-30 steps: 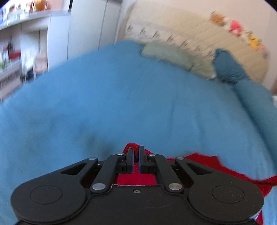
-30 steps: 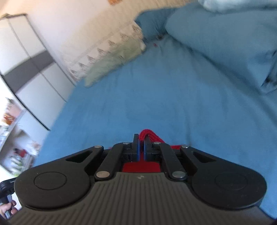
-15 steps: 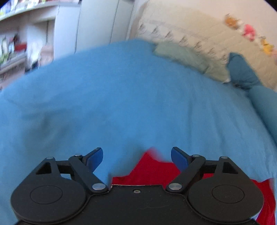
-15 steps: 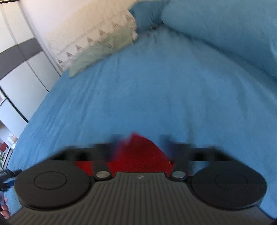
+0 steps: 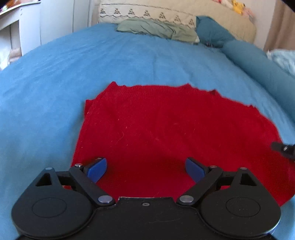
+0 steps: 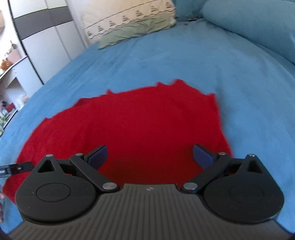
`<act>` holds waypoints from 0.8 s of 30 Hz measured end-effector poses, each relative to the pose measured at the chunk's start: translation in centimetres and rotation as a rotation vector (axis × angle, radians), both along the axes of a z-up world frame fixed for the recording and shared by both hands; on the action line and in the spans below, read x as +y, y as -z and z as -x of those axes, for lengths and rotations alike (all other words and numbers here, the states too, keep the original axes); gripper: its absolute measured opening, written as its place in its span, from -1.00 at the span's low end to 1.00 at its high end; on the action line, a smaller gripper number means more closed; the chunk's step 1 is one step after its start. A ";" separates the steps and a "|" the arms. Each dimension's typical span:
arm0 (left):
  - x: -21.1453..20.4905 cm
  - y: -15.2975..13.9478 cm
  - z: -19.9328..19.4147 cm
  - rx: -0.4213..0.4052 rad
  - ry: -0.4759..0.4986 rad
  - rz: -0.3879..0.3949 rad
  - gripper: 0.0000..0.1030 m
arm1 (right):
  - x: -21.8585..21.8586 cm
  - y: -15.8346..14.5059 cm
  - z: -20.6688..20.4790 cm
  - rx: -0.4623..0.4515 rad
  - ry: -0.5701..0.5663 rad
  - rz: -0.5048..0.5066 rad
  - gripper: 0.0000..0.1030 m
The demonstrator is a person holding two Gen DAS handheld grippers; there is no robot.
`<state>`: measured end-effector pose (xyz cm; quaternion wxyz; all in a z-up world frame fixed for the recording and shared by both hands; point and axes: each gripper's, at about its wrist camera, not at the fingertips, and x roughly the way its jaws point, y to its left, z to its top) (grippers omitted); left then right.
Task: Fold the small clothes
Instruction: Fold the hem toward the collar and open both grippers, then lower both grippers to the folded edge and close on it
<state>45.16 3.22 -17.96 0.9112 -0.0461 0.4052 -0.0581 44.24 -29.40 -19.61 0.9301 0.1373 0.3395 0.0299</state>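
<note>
You get no readable text, label, brand or number in either wrist view. Small pale mark on right gripper (image 6: pixel 149 160) body too small to read. Row of stitched motifs on cream headboard cover (image 5: pixel 147 13), pattern only, not lettering.

The garment (image 5: pixel 166 129) lies flat on the bed (image 5: pixel 55 83), near its foot. Both grippers hang over its near edge, the left gripper (image 5: pixel 146 170) beside the right gripper (image 6: pixel 150 156). Behind, a pillow (image 5: pixel 156 28) rests against the headboard (image 5: pixel 147 13); a bolster (image 5: pixel 258 62) runs along the right.
</note>
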 end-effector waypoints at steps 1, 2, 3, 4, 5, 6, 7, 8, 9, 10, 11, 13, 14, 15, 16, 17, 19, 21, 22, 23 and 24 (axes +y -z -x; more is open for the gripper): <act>0.0 -0.1 0.1 0.005 0.004 -0.008 0.84 | -0.4 0.1 0.3 0.004 0.005 0.017 1.00; 0.1 -0.3 0.1 0.009 0.001 -0.009 0.84 | -0.4 0.1 0.4 0.016 0.012 0.045 1.00; 0.0 -0.5 -0.1 0.013 0.000 -0.007 0.84 | -0.9 0.2 0.4 0.025 0.019 0.069 1.00; 0.1 -0.5 0.0 0.017 0.002 -0.010 0.84 | -1.3 0.3 0.5 0.033 0.023 0.069 1.00; 0.0 -0.6 0.0 0.020 0.008 -0.020 0.85 | -1.7 0.2 0.5 0.038 0.022 0.060 1.00; 0.3 -0.6 0.1 0.022 0.012 -0.034 0.85 | -2.0 0.2 1.0 0.047 0.038 0.073 1.00; 0.0 -0.6 0.0 0.023 0.014 -0.046 0.85 | -2.4 0.1 1.2 0.068 0.064 0.085 1.00; -0.1 -0.8 0.2 0.023 0.016 -0.060 0.85 | -3.1 -0.1 1.5 0.077 0.078 0.076 1.00; -0.2 -0.9 0.2 0.023 0.013 -0.070 0.85 | -3.8 -0.5 2.3 0.079 0.092 0.060 1.00; -0.3 -1.3 0.4 0.018 0.010 -0.080 0.84 | -4.6 -1.0 2.7 0.074 0.100 0.039 1.00; -0.5 -1.8 0.8 0.011 0.009 -0.086 0.84 | -5.1 -1.5 3.2 0.065 0.097 0.025 1.00; -1.0 -3.0 1.8 -0.008 0.027 -0.082 0.84 | -5.9 -3.0 4.5 0.058 0.083 0.031 1.00; -1.3 -3.5 2.2 -0.017 0.041 -0.077 0.85 | -6.2 -3.7 5.0 0.061 0.073 0.036 1.00; -1.9 -4.1 2.7 -0.028 0.060 -0.072 0.85 | -6.4 -4.2 5.5 0.070 0.059 0.034 1.00; -2.4 -4.5 2.9 -0.033 0.074 -0.071 0.87 | -6.6 -4.5 5.9 0.088 0.041 0.029 1.00; -3.1 -4.8 3.0 -0.033 0.087 -0.075 0.90 | -6.7 -4.7 6.2 0.107 0.024 0.030 1.00; -4.5 -5.1 2.8 -0.023 0.106 -0.071 0.91 | -6.5 -4.7 7.3 0.130 -0.007 0.052 1.00; -5.8 -5.0 2.3 -0.022 0.112 -0.061 0.91 | -5.9 -4.1 7.7 0.138 -0.015 0.060 1.00; -6.3 -4.9 2.0 -0.019 0.110 -0.063 0.90 | -5.7 -3.6 7.7 0.139 -0.016 0.054 1.00; -6.9 -4.7 1.8 -0.015 0.109 -0.064 0.90 | -5.5 -3.1 7.7 0.139 -0.014 0.046 0.98; -7.4 -4.5 1.6 -0.012 0.110 -0.068 0.90 | -5.4 -2.6 7.6 0.136 -0.012 0.038 0.87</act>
